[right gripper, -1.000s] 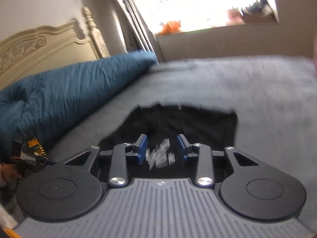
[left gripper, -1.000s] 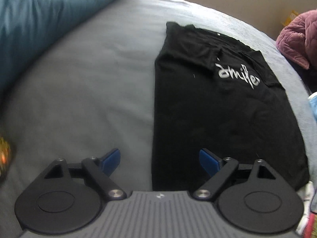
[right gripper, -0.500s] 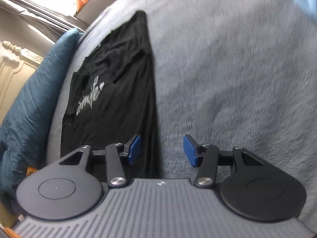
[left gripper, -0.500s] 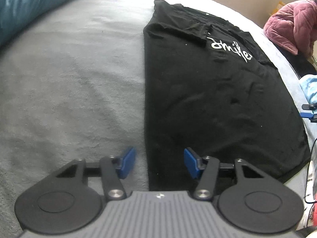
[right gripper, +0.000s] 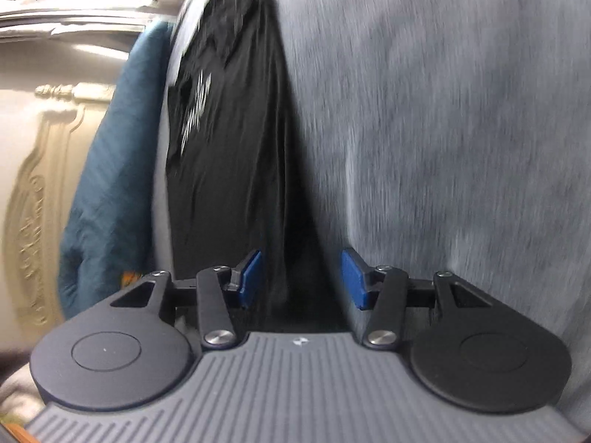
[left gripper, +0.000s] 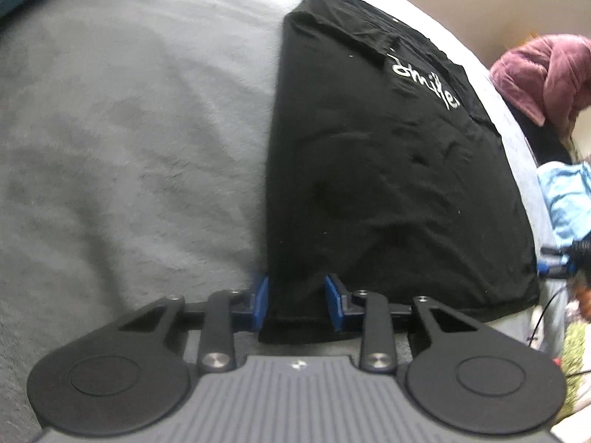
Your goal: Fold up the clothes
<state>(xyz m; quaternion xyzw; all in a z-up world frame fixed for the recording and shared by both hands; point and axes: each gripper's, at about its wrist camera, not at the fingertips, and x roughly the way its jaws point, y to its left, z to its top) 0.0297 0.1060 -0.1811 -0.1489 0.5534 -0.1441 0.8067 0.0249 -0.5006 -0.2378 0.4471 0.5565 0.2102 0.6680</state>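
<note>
Two grippers now sit at the near hem of the black T-shirt (left gripper: 388, 184), one at each corner. Left gripper (left gripper: 297, 301): jaws have narrowed since 0.5 s ago and the blue pads (left gripper: 261, 301) now bracket the shirt's near-left corner, cloth bunched between them; whether they fully pinch it I cannot tell. Half a second back the same pads stood wider with the edge merely running between them.

Right gripper (right gripper: 303, 278): jaws at a medium gap, pads apart, with the shirt's right edge (right gripper: 236, 147) lying between them over the grey blanket (right gripper: 443, 129). It has come closer along that edge than in the earlier frame; the view is motion-blurred.

Shirt lies flat lengthwise on the blanket (left gripper: 129, 129), sleeves folded in, white script print (left gripper: 424, 85) toward the far end. In the left view the other gripper shows at the far right edge of the hem (left gripper: 557, 262).

Farther off: teal duvet (right gripper: 107, 184) left of the shirt, carved headboard (right gripper: 40, 184) beyond it, maroon quilted garment (left gripper: 543, 70) and light blue cloth (left gripper: 565, 195) off the right side.
</note>
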